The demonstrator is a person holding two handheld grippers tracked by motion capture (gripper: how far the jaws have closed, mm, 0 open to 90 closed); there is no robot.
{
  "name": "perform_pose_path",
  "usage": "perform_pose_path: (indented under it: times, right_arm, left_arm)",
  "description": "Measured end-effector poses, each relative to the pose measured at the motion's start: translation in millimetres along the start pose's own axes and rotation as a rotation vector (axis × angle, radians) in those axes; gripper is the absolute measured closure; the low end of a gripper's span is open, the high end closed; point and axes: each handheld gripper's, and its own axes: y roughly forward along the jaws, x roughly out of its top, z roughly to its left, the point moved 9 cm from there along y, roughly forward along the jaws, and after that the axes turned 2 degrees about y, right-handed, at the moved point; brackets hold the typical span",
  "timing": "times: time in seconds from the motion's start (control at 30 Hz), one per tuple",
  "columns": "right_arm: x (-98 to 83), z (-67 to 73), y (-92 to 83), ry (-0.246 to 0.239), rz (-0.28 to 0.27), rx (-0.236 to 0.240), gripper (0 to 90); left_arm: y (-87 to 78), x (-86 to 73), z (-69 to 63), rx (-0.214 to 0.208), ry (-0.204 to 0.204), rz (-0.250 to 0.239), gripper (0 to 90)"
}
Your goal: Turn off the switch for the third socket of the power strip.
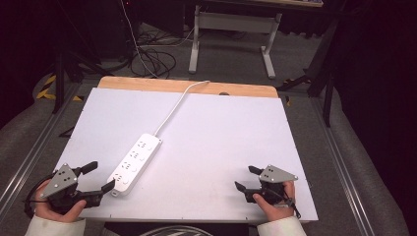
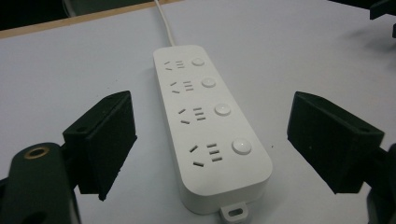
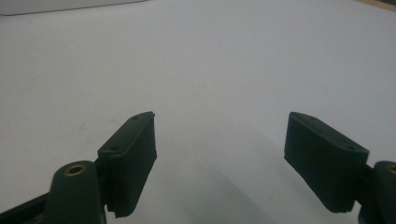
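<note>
While both your grippers rest low, their fingers stand spread.
Your left gripper (image 1: 100,176) faces the white four-socket power strip (image 1: 135,162); your right gripper (image 1: 247,177) faces bare white tabletop (image 1: 221,128).

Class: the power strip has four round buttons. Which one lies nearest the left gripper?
The button at the strip's cordless end, above the mounting tab; the left gripper straddles that end.

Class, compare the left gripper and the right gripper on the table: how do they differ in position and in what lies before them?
The left gripper sits at the table's near left, the right gripper at its near right. The white power strip lies just ahead of the left gripper's jaws; the right gripper faces bare white table. Both are open, hand-held and grasping nothing.
</note>
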Motion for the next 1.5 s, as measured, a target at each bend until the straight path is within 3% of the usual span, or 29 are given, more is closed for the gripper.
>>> perform_pose_path:
  times: [0.47, 0.8, 1.17, 1.5]
  right_arm:
    - [0.3, 2.0, 1.4, -0.005, 0.001, 0.006, 25.5]
    - [-0.2, 2.3, 2.5, -0.005, 0.005, 0.008, 25.5]
    - [-0.5, 2.0, 3.3, -0.005, 0.006, 0.01, 25.5]
    - [-0.3, 2.2, 3.2, -0.006, 0.005, 0.011, 25.5]
  left_arm:
    - [0.2, 9.7, -3.8, -0.034, 0.0, 0.053, 29.4]
    - [3.4, 23.8, -4.3, -0.06, -0.024, 0.054, 29.1]
    - [15.6, 40.7, -6.0, -0.078, 0.005, 0.07, 29.0]
    - [29.2, 48.6, -8.1, -0.095, 0.006, 0.082, 29.1]
